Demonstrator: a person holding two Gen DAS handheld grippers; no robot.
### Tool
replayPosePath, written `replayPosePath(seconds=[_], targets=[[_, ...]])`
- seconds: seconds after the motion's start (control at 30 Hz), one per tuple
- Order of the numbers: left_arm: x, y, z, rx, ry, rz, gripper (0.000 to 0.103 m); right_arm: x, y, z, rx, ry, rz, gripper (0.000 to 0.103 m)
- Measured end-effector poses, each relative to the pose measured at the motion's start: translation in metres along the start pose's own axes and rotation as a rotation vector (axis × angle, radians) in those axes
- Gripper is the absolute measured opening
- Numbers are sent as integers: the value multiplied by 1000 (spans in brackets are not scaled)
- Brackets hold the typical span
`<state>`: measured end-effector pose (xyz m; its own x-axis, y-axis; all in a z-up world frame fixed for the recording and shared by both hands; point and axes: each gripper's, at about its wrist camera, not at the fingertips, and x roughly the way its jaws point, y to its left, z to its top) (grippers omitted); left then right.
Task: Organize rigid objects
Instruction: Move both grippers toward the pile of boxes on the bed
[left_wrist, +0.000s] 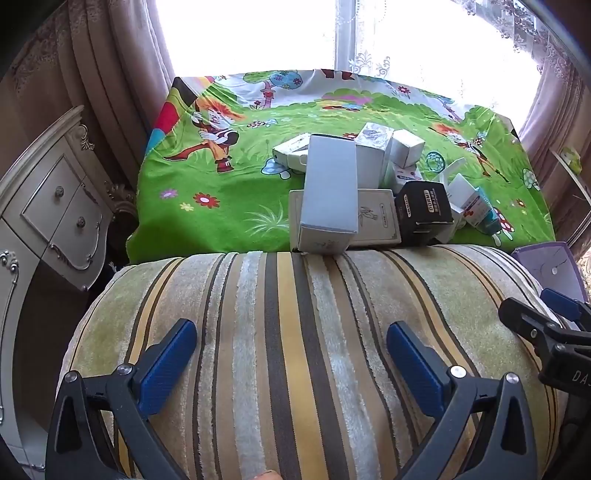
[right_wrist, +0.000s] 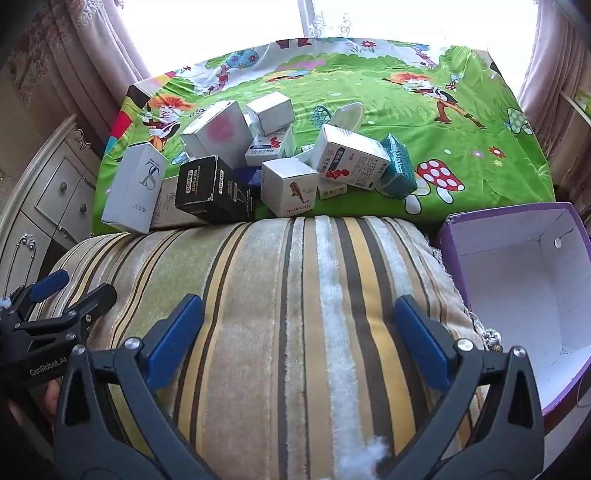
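A heap of small cardboard boxes lies on the green cartoon cloth (left_wrist: 229, 206) (right_wrist: 461, 147): a tall white box (left_wrist: 328, 195) (right_wrist: 135, 188), a black box (left_wrist: 424, 212) (right_wrist: 210, 188), a white cube box (right_wrist: 290, 188), a red-and-white carton (right_wrist: 351, 162), a teal pack (right_wrist: 397, 166). An open, empty purple box (right_wrist: 517, 288) stands at the right, its corner showing in the left wrist view (left_wrist: 550, 269). My left gripper (left_wrist: 291, 343) is open and empty above the striped cushion (left_wrist: 295, 332). My right gripper (right_wrist: 299, 321) is open and empty above the same cushion (right_wrist: 295, 295).
A cream carved dresser (left_wrist: 55, 210) (right_wrist: 48, 195) stands at the left. Curtains (left_wrist: 110, 74) and a bright window lie behind the cloth-covered surface. Each gripper shows at the edge of the other's view: the right one (left_wrist: 535, 314), the left one (right_wrist: 74, 291).
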<state>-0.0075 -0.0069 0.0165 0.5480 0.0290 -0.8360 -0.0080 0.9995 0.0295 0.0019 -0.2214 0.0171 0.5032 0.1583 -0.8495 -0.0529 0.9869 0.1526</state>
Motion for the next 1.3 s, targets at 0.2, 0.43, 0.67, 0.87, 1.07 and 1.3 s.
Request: replayPosePath(seconds=[0.2, 0.43, 0.67, 0.87, 1.07, 1.3], targets=[[-10, 0, -2, 2, -25, -6, 103, -11, 0, -3, 4, -32, 1, 103], [-16, 0, -4, -7, -34, -12, 103, -17, 1, -9, 5, -79, 1, 103], [-11, 6, -2, -27, -29, -36, 103, -17, 4, -8, -8, -81, -16, 103], [-9, 10, -7, -37, -44, -70, 103, -13, 6, -10, -24, -75, -30, 103], [-16, 5, -6, -17, -92, -87, 103, -16, -3, -9, 11, -65, 38, 103], [-22, 8, 9, -57, -134, -175, 100, -19, -5, -3, -13, -22, 90, 103]])
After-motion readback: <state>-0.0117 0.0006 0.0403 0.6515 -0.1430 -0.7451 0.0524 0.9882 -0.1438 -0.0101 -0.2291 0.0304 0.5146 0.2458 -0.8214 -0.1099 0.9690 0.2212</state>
